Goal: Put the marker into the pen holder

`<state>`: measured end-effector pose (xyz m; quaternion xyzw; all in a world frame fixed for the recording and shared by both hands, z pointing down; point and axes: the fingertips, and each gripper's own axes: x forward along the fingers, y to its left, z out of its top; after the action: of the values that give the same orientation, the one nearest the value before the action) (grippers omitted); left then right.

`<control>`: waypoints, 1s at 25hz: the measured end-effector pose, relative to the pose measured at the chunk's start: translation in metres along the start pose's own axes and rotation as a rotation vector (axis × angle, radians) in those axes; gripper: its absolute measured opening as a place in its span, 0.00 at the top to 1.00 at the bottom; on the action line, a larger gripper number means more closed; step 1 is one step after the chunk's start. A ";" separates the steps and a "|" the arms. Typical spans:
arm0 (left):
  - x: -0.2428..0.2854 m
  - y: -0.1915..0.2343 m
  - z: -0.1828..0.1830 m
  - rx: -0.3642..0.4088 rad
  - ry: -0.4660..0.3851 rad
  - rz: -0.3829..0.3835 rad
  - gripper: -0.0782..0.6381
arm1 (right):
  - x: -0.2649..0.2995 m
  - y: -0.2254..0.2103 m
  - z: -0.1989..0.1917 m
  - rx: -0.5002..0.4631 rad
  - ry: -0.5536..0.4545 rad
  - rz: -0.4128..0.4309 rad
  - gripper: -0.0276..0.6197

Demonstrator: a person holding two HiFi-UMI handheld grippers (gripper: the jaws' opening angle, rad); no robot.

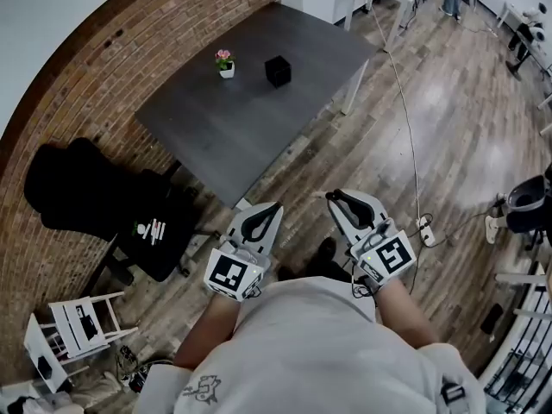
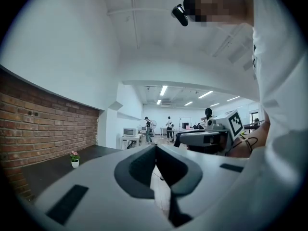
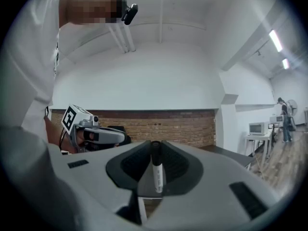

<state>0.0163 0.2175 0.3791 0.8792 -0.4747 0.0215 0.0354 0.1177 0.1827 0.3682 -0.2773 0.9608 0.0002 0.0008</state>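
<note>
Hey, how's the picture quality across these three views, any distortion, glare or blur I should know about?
Head view: strong fisheye, so the brick wall bows into a curve. Lighting is even and the table is sharp. Left gripper view: dark round vignette, and the ceiling lights are bright without washing out the room. Right gripper view: same vignette, and the marker in the right gripper shows clearly.
</note>
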 end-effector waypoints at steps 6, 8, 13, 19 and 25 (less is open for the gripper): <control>0.057 0.005 -0.004 -0.005 0.021 -0.004 0.88 | 0.001 -0.052 -0.002 -0.008 -0.006 -0.010 0.85; 0.081 0.007 -0.001 -0.003 0.025 -0.007 0.88 | 0.002 -0.073 0.000 -0.009 -0.011 -0.005 0.85; 0.136 0.011 0.002 -0.013 0.032 -0.003 0.88 | 0.005 -0.126 0.005 -0.015 -0.021 0.015 0.85; 0.184 0.010 0.010 -0.002 0.028 0.019 0.88 | -0.001 -0.172 0.006 -0.001 -0.024 0.043 0.85; 0.207 0.008 0.006 -0.020 0.044 0.020 0.88 | -0.003 -0.201 0.003 0.022 -0.021 0.037 0.85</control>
<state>0.1233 0.0405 0.3881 0.8733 -0.4827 0.0366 0.0544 0.2276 0.0141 0.3653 -0.2597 0.9656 -0.0077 0.0138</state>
